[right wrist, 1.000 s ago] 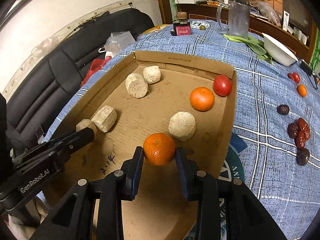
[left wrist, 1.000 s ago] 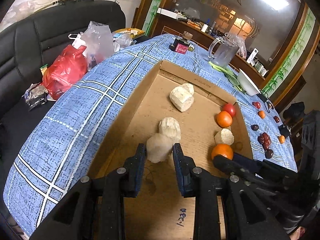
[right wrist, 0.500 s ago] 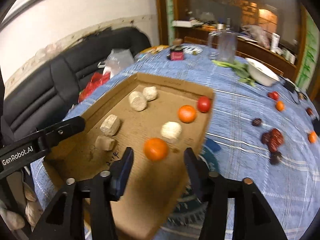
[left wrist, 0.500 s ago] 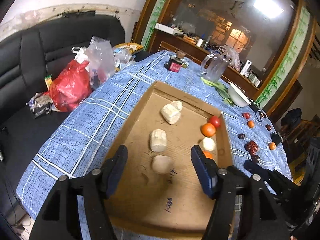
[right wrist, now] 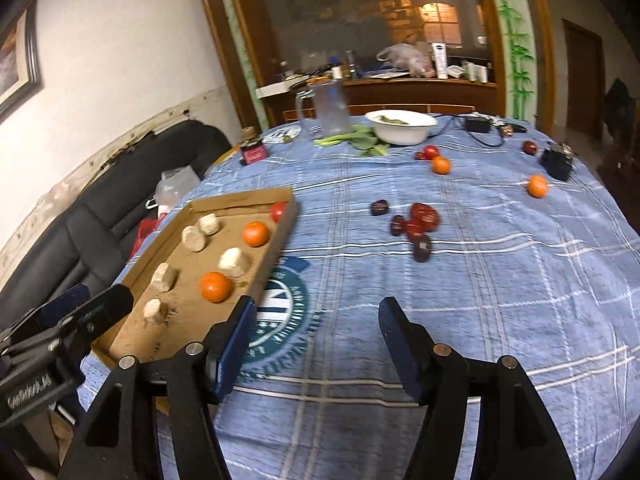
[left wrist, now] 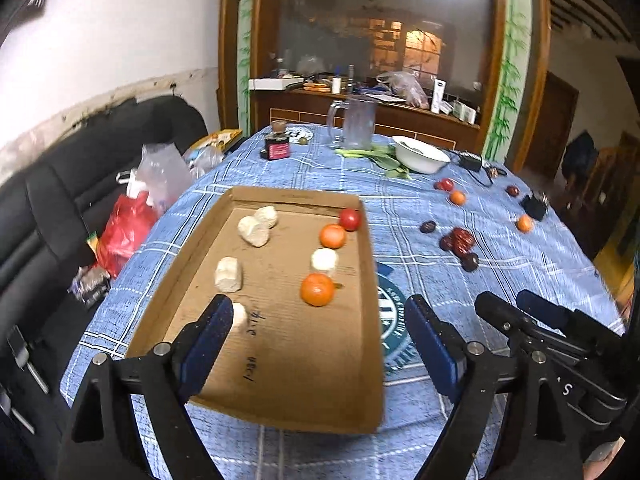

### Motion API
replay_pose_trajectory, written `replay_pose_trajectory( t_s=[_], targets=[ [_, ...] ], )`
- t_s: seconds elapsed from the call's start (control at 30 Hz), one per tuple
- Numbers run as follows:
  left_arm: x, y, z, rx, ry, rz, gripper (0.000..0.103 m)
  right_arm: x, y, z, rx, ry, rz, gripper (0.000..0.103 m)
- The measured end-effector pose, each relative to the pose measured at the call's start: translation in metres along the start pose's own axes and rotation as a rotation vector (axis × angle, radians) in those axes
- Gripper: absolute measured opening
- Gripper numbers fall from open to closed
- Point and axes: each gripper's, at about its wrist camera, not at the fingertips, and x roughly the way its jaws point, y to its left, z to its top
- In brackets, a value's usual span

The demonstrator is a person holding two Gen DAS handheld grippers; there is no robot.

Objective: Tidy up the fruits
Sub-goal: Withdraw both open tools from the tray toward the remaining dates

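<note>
A cardboard tray (left wrist: pixel 288 380) lies on the blue checked tablecloth. It holds two oranges (left wrist: pixel 317 289), a red tomato (left wrist: pixel 350 219) and several beige chunks (left wrist: pixel 229 274). My left gripper (left wrist: pixel 316 310) hovers above the tray's near end, its jaws opening with nothing between them. My right gripper (right wrist: pixel 317 306) hangs over the cloth just right of the tray (right wrist: pixel 188 320), its jaws also opening and empty. Loose dark red dates (right wrist: pixel 420 220), small oranges (right wrist: pixel 537 186) and a tomato (right wrist: pixel 430 152) lie on the cloth further right.
A glass pitcher (left wrist: pixel 354 126), a white bowl (left wrist: pixel 420 156) with greens beside it, a dark jar (left wrist: pixel 277 147) and a black adapter (right wrist: pixel 556 162) stand at the far side. A black sofa (left wrist: pixel 48 208) with plastic bags lies left of the table.
The left gripper let go of a beige chunk and the right let go of an orange, both left in the tray. Both grippers drew back and up with jaws spreading; the right swung rightward.
</note>
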Motion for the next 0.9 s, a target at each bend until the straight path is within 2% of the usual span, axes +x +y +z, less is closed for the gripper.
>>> replay_pose_trajectory(
  t_s=[0.17, 0.43, 0.9],
  targets=[
    [-0.006, -0.026, -0.001, 0.065, -0.006, 0.032, 0.087, -0.008, -0.019, -0.005, 0.025, -0.006, -0.005, 0.069],
    [-0.006, -0.053, -0.003, 0.128, 0.005, 0.042, 0.087, -0.012, -0.044, -0.009, 0.069, -0.008, -0.008, 0.07],
    [0.005, -0.068, -0.006, 0.168, 0.038, 0.045, 0.087, -0.006, -0.061, -0.012, 0.101, 0.015, -0.013, 0.07]
  ],
)
